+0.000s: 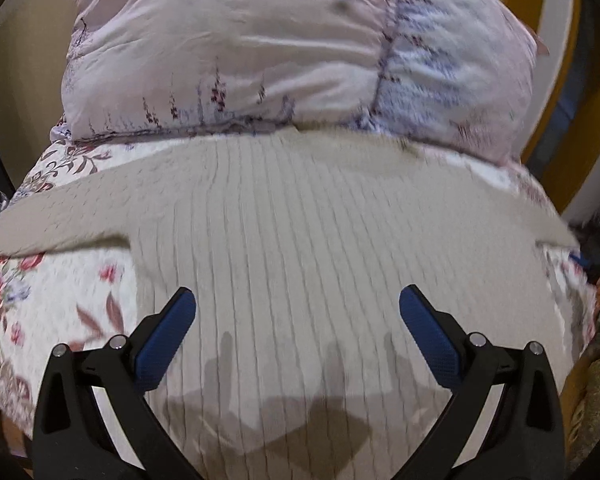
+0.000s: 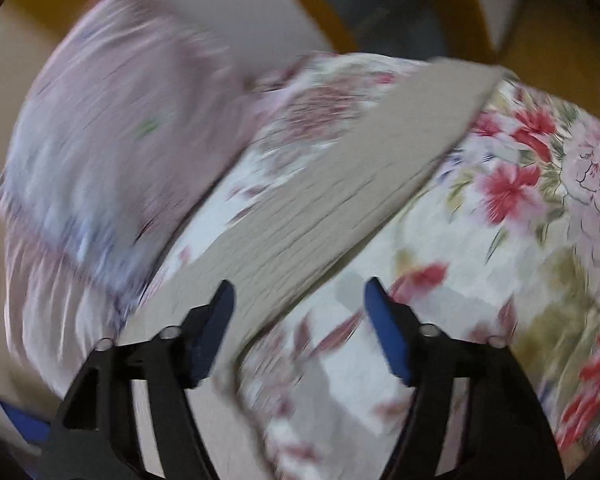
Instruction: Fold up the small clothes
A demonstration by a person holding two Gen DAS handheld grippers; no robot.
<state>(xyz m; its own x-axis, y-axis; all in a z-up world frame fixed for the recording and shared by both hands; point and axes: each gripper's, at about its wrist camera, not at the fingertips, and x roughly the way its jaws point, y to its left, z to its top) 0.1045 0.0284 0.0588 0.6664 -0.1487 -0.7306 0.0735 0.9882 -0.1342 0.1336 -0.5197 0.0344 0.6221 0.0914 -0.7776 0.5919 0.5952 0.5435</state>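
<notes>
Spread flat on a floral bedsheet point(image 1: 56, 312) over a bed: a beige ribbed top point(image 1: 284, 240), body running from the near edge toward the far side, one sleeve point(image 1: 52, 224) reaching toward the left edge, the other toward the right. Collar end touching a pale pink quilt point(image 1: 236, 52) piled along the far side of the bed, printed with small purple sprigs and a green flower. Above the lower body of the garment, the left gripper point(image 1: 298, 312), blue-padded fingers point(image 1: 166, 340) spread wide apart, nothing between them, shadow falling on the ribbed fabric just below. In the right wrist view, heavily blurred: the right gripper point(image 2: 300, 316), fingers point(image 2: 388, 332) partly apart and empty. Left finger over the edge of a long beige sleeve strip, right finger over bare floral sheet with red and pink blooms. Contact between pads and cloth not visible; no fabric pinched. Sleeve there lying straight and diagonal, from the near fingers up toward the far right corner of the bed. Quilt smeared across the left of that view. Beyond the bed, a yellow-brown band point(image 2: 476, 4) of furniture or frame against a pale wall, too blurred to identify.
</notes>
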